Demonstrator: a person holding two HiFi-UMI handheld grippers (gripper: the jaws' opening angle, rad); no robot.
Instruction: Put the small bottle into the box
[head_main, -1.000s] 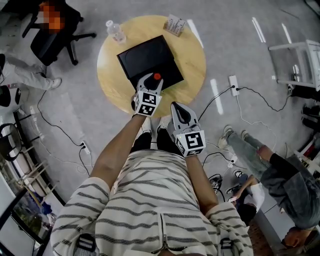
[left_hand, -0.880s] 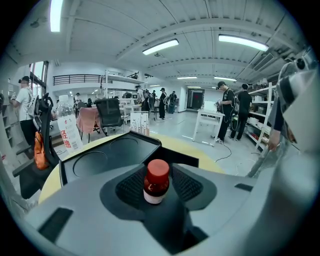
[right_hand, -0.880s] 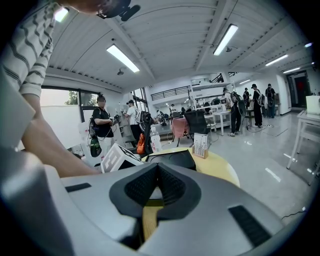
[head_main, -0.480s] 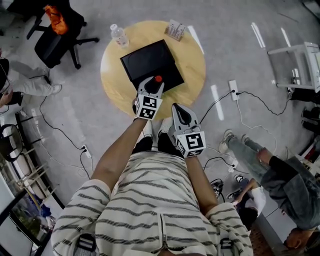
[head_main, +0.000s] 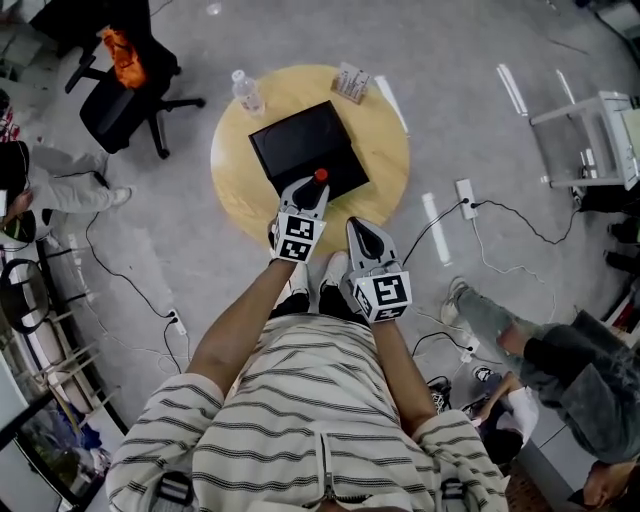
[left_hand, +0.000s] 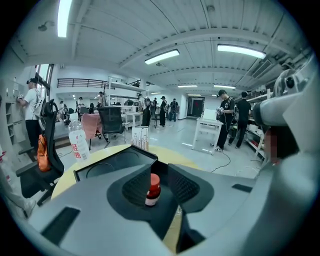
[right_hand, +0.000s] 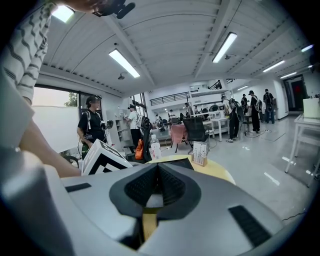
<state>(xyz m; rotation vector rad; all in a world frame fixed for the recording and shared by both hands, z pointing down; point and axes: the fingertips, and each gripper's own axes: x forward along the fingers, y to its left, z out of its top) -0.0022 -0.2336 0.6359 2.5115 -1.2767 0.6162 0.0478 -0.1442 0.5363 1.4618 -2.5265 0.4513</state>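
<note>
A small brown bottle with a red cap (head_main: 320, 175) (left_hand: 152, 190) stands upright at the near edge of the black box (head_main: 300, 145) (left_hand: 107, 165), on the round wooden table (head_main: 385, 130). My left gripper (head_main: 316, 183) (left_hand: 156, 182) reaches over the table's near side with the bottle between its jaws. The jaws are closing, and a slim gap still shows beside the bottle on the right. My right gripper (head_main: 358, 226) (right_hand: 157, 175) hangs back off the table's near edge, shut and holding nothing.
A clear water bottle (head_main: 246, 92) (left_hand: 77, 142) and a small printed carton (head_main: 352, 80) (left_hand: 140, 137) stand at the table's far side. A black office chair (head_main: 125, 80) is to the far left. Cables and a power strip (head_main: 466, 190) lie on the floor, and a seated person (head_main: 560, 370) is at the right.
The head view has shifted, so the table sits lower in the picture. My left gripper stays around the bottle at the box's near edge. The right gripper keeps its place.
</note>
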